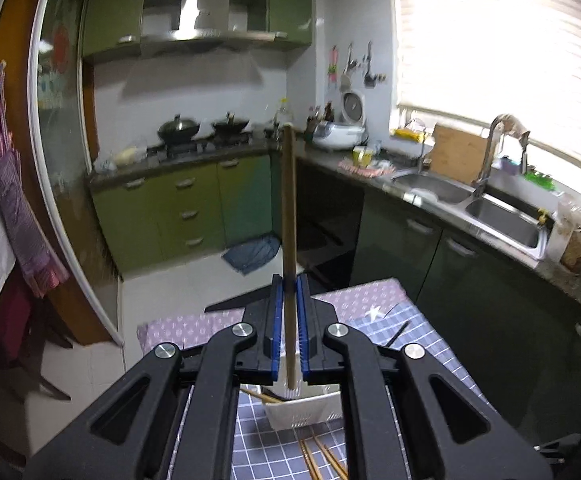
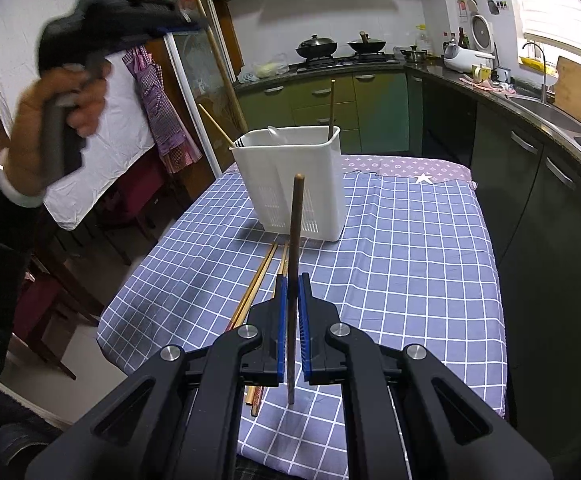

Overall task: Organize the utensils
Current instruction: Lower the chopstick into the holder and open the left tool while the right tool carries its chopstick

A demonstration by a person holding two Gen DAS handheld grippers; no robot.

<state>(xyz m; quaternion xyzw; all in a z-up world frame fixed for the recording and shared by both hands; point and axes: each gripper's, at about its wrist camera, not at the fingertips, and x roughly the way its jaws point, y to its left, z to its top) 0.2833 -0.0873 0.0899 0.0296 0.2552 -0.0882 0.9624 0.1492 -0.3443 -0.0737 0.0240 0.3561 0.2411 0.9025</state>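
Note:
My left gripper [image 1: 289, 280] is shut on a brown chopstick [image 1: 289, 216] that stands upright, its lower end over the white utensil holder [image 1: 306, 414]. In the right wrist view the left gripper [image 2: 186, 22] is high at the upper left, above the white holder [image 2: 290, 184], with its chopstick [image 2: 216, 60] slanting down. The holder contains a chopstick [image 2: 331, 106], a spoon and dark utensils. My right gripper [image 2: 292, 278] is shut on a dark chopstick [image 2: 295, 264], held upright above the checked tablecloth [image 2: 410, 264]. Several loose chopsticks [image 2: 258, 284] lie on the cloth in front of the holder.
The table stands in a kitchen. Green cabinets and a stove with two woks [image 2: 316, 46] are at the back. A counter with a double sink [image 1: 502, 216] runs along the right. A chair with an apron [image 2: 158, 104] stands left of the table.

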